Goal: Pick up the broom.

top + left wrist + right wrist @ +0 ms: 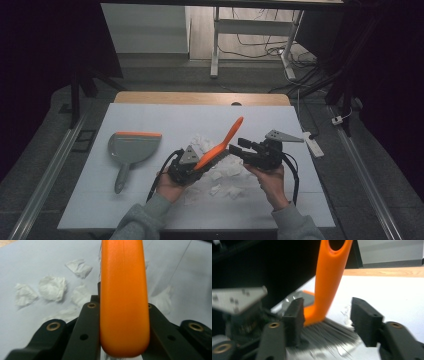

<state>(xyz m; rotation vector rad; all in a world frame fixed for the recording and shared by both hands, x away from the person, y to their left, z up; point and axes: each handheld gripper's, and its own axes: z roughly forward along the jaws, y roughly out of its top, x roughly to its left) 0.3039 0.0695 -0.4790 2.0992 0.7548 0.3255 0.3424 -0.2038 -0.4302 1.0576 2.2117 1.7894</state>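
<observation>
One brush (220, 145), one dustpan (131, 148) — roughly eight paper scraps (227, 170), blurry.

A grey dustpan (131, 148) lies left of scattered, seemingly paper scraps (226, 180).

We see the brush (124, 302) with a smooth, glossy orange plastic handle and fine grey bristles (329, 333). The scraps (52, 287) look like crumpled white paper. The dustpan (132, 147) at left is matt grey plastic. Our table (150, 120) is matt white, edged in wood at the far side.
</observation>
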